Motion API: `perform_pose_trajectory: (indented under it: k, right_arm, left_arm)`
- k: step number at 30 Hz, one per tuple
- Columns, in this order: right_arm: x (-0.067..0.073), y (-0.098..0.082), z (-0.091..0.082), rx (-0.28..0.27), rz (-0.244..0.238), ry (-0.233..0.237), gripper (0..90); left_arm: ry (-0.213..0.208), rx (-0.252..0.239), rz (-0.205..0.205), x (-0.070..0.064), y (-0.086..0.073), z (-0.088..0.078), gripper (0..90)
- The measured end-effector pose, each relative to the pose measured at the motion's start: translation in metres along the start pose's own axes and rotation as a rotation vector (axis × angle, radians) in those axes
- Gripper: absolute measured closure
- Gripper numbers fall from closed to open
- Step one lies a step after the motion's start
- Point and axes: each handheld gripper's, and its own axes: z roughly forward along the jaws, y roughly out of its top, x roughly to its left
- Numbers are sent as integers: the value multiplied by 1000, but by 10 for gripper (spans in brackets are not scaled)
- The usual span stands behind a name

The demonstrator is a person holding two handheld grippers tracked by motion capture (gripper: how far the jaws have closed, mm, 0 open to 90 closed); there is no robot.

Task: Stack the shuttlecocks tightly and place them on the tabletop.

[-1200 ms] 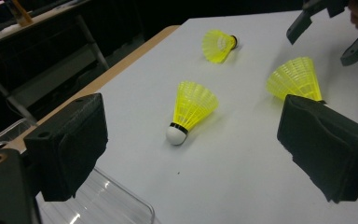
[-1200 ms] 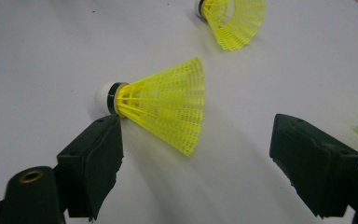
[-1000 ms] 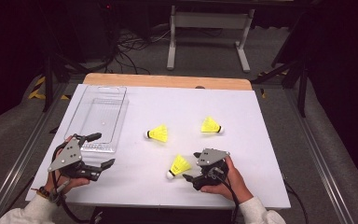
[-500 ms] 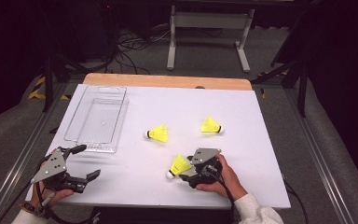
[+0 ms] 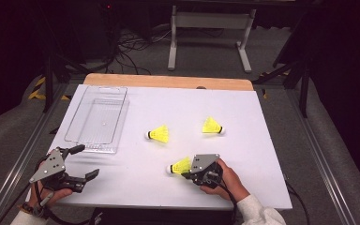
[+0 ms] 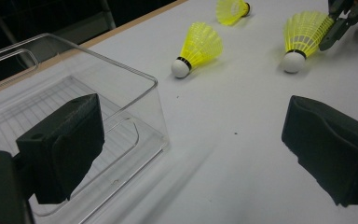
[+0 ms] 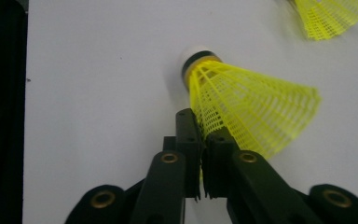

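1. Yellow mesh skirt of the nearest shuttlecock (image 5: pixel 180 165) is pinched at its edge between the closed jaws of the right gripper (image 5: pixel 187 174), near the table's front edge.
2. The left gripper (image 5: pixel 82 161) hovers at the white table's (image 5: pixel 262 154) front-left corner, jaws spread wide with nothing between them.
3. A clear plastic tray (image 5: pixel 97 120) lies just beyond the left gripper.
4. Two more shuttlecocks lie on their sides farther back: a middle shuttlecock (image 5: pixel 158 134) and a far shuttlecock (image 5: pixel 212 126), well apart.

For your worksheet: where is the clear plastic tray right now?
In the high view, the clear plastic tray lies at the table's far left, just beyond the open left gripper.
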Motion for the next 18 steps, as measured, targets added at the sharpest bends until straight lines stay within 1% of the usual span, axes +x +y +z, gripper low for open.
perform_pose_trajectory:
  k: [2,7,9,10,18]
  right_arm:
    - [1,0,-1,-4,-15,-3,895]
    - [1,2,-6,-38,-20,-19,898]
    - [1,3,-8,-44,-20,-25,899]
    - [0,3,-9,-54,-14,-33,900]
    - [-5,2,-17,-88,9,-80,900]
  left_arm:
    - [2,1,-1,0,0,1,65]
    - [0,3,9,1,0,1,63]
    - [0,4,7,1,0,1,64]
    - [-2,6,9,1,0,2,63]
    - [-4,12,1,2,0,4,63]
